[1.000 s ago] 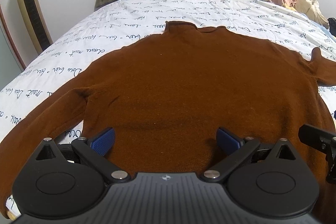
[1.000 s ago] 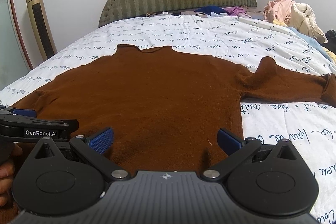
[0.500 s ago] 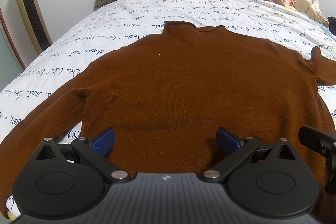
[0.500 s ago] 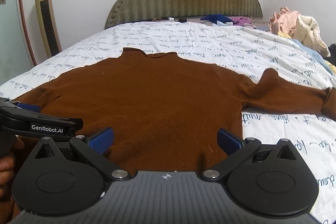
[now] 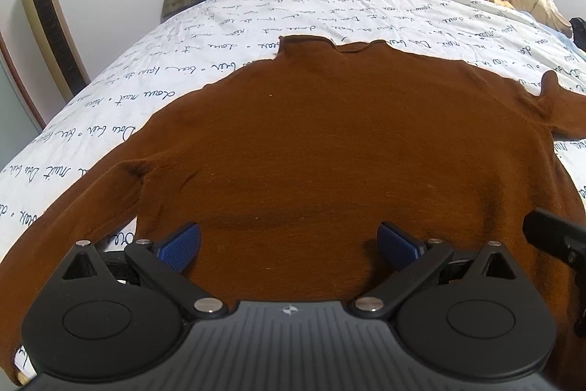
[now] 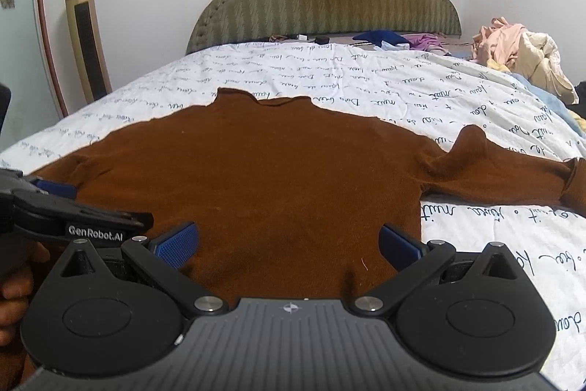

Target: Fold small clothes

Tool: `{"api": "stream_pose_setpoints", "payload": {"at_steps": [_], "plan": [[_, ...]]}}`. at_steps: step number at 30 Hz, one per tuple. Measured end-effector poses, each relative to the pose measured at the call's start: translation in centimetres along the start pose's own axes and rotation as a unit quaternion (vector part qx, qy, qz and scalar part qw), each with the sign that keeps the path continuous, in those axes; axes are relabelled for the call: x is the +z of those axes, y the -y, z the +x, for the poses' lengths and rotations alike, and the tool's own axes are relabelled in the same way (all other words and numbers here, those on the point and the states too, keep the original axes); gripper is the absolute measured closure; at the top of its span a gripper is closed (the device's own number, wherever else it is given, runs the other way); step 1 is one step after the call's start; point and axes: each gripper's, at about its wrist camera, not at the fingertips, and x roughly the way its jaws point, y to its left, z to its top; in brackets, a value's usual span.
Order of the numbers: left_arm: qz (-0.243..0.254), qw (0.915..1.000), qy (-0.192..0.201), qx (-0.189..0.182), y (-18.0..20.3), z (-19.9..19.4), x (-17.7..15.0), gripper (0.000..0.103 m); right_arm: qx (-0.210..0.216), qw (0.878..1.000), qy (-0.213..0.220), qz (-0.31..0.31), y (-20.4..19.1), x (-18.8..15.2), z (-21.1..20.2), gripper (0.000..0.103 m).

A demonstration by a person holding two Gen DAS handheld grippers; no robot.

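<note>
My left tool (image 5: 289,244) and right tool (image 6: 287,242) hung spread over the flat brown knit sweater (image 5: 348,152), collar at twelve o'clock

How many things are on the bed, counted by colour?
Brown: 1, the sweater
Dark blue: 1, a cloth by the headboard
Purple: 1, a cloth beside it
Pink and cream: 1, a pile of clothes
Total: 4

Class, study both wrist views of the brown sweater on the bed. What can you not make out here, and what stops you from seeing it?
- Brown sweater hem: both views, hidden behind each gripper's body.
- Left sleeve cuff: left wrist view, cut off at the frame's lower left.
- Right sleeve end: right wrist view, runs to the frame's right edge.
- Pile of clothes: single garments too small and jumbled to tell.
- Bedsheet writing: too small to read.
</note>
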Motion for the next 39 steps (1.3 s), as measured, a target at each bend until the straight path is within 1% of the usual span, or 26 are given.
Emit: {"api": "stream_pose_setpoints", "payload": {"at_steps": [2,5,15,20,24,27,31,34,36,38,39], "plan": [[0.002,1.0000,0.001,0.001,0.2,0.0,0.0,0.000,-0.003,1.000,-0.001,-0.001,0.2,0.0,-0.1,0.000],[0.002,1.0000,-0.002,0.000,0.3,0.1,0.1,0.000,-0.019,1.000,-0.005,0.004,0.3,0.0,0.1,0.000],[0.010,0.9999,-0.005,-0.002,1.1,0.5,0.3,0.000,-0.003,1.000,-0.005,0.014,1.1,-0.4,0.2,0.000],[0.018,0.9998,-0.006,-0.001,1.9,0.7,0.4,0.000,-0.005,1.000,-0.005,0.014,1.6,-0.7,0.4,0.000],[0.025,0.9997,-0.001,-0.008,2.6,0.7,0.8,0.000,-0.027,0.999,0.017,-0.001,2.0,-0.8,0.0,0.000],[0.033,0.9993,0.004,-0.017,3.4,0.6,1.0,0.000,-0.052,0.998,0.036,-0.015,3.3,-0.8,-0.4,0.000],[0.054,0.9978,0.002,-0.038,4.7,0.7,1.1,0.000,-0.117,0.992,0.047,0.012,8.0,-0.5,-0.9,0.000],[0.071,0.9965,0.002,-0.045,5.5,0.8,1.1,0.000,-0.174,0.982,0.053,0.055,13.6,-0.3,-1.0,0.001],[0.079,0.9959,0.002,-0.045,5.9,1.0,1.2,0.000,-0.213,0.971,0.053,0.091,18.0,-0.1,-1.0,0.002],[0.085,0.9953,0.003,-0.046,6.2,1.1,1.2,0.000,-0.242,0.960,0.061,0.131,22.1,-0.1,-1.2,0.004],[0.088,0.9951,0.003,-0.046,6.3,1.1,1.2,0.000,-0.253,0.953,0.065,0.154,24.3,-0.1,-1.3,0.007]]}}
